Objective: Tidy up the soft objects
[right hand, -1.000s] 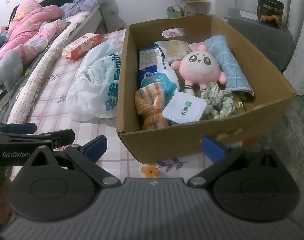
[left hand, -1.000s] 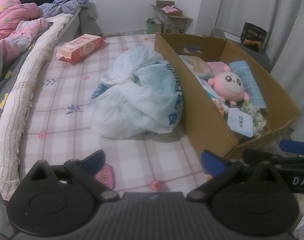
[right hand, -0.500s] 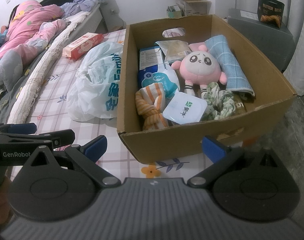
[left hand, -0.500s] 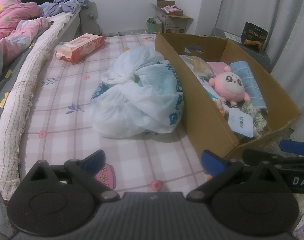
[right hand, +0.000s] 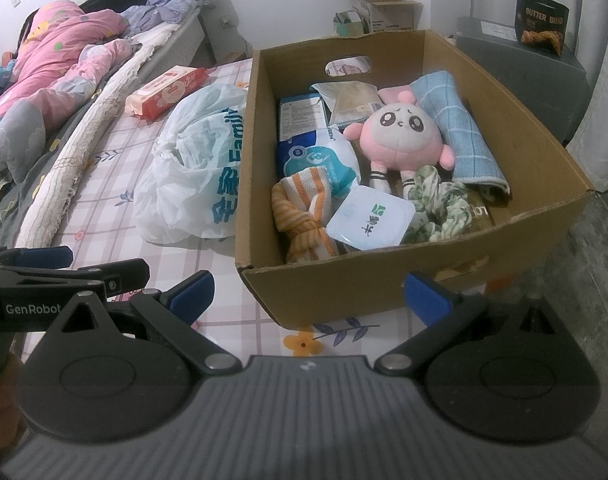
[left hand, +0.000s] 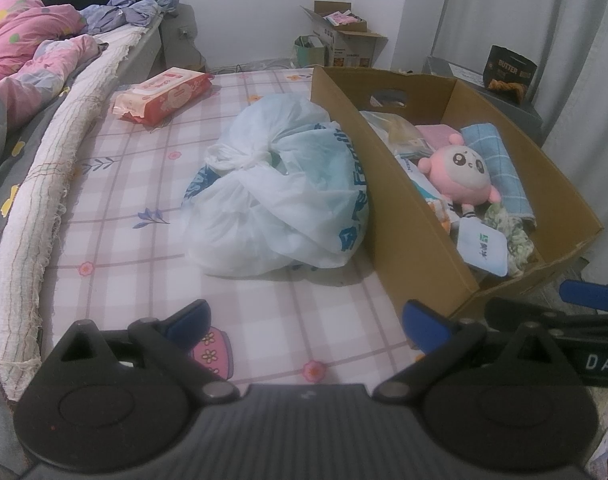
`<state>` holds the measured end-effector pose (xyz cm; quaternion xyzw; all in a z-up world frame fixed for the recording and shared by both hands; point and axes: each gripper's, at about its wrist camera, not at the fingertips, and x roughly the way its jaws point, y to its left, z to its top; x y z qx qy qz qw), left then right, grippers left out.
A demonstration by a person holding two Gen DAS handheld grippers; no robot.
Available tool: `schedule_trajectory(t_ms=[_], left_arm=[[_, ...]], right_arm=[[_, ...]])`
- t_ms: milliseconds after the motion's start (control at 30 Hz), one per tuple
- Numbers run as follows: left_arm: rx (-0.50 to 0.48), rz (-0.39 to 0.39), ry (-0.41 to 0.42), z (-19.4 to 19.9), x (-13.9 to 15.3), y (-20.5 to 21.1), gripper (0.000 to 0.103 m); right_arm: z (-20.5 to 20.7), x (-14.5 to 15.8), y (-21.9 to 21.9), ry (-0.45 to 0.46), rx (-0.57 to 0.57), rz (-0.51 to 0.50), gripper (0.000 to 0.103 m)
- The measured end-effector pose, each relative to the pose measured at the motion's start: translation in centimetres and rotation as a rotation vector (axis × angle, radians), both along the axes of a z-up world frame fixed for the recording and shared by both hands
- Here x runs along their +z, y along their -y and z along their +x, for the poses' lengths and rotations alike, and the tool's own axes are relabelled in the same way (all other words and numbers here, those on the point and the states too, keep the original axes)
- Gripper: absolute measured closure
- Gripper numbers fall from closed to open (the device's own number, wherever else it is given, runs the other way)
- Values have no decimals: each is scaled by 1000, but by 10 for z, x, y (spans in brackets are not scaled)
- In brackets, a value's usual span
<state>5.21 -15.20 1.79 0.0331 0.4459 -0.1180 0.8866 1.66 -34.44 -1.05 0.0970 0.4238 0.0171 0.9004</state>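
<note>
A brown cardboard box point(right hand: 543, 128) point(left hand: 415, 216) stands on the checked mattress. It holds a pink plush doll point(right hand: 399, 136) point(left hand: 461, 176), a blue checked towel point(right hand: 459, 132), an orange striped cloth point(right hand: 304, 208), a green patterned cloth point(right hand: 439, 204), a white tissue pack point(right hand: 369, 222) and several packets. A white plastic bag point(left hand: 280, 204) point(right hand: 196, 168) lies against the box's left wall. My left gripper point(left hand: 305, 320) hovers open before the bag. My right gripper point(right hand: 307, 296) hovers open before the box's near wall. Neither holds anything.
A red wet-wipes pack point(left hand: 164, 94) lies at the far side of the mattress point(left hand: 116, 248). A rolled white mat point(left hand: 36, 192) and pink bedding point(left hand: 20, 60) run along the left. Cardboard boxes point(left hand: 343, 36) and a grey cabinet with a black bread bag point(right hand: 541, 24) stand behind.
</note>
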Motion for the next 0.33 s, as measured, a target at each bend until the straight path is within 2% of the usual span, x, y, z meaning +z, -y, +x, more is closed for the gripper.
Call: schedule_trajectory(t_ms=[333], left_arm=[[0,1,-3,1,0,0,1]], right_arm=[[0,0,0,-1,1,-1,1]])
